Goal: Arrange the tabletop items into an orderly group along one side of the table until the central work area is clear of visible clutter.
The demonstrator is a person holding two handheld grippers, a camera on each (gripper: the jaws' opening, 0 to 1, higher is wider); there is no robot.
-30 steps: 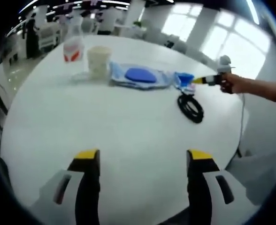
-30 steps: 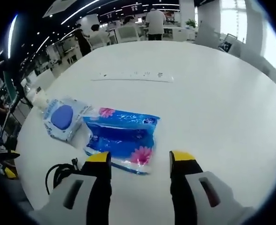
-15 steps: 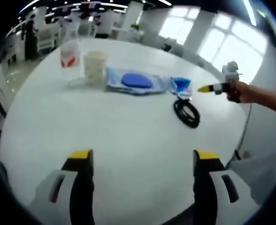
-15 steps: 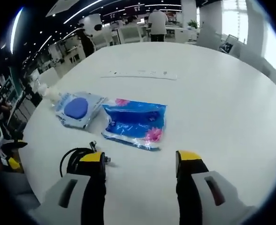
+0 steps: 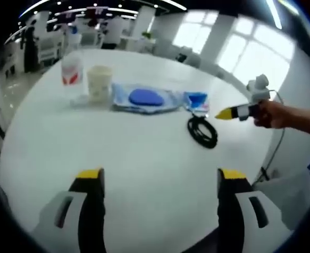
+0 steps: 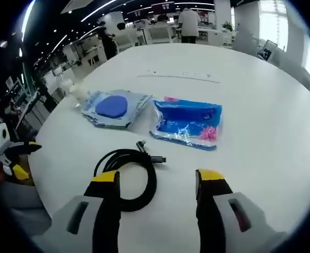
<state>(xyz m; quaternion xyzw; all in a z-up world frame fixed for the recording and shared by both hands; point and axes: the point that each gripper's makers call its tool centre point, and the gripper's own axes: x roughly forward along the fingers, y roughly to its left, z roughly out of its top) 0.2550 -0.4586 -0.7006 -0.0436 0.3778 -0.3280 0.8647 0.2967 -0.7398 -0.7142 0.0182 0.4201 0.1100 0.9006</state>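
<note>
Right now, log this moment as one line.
left gripper: open, idle | right gripper: open over black cable coil | blue packet: on table

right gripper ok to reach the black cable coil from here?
Probably yes. The right gripper is open, and the black cable coil lies on bare table just ahead of its left jaw, nothing on it. The blue packet sits farther off, apart.

Desk [image 6: 260, 105]: smooth white, slight sheen. Blue pack [image 6: 188, 122]: glossy crinkled plastic film. Wipes pack [image 6: 113, 108]: plastic wrap, matt blue lid. Cable [image 6: 127, 176]: black, rubbery, matt. Cup [image 5: 99, 81]: matt, paper-like.
</note>
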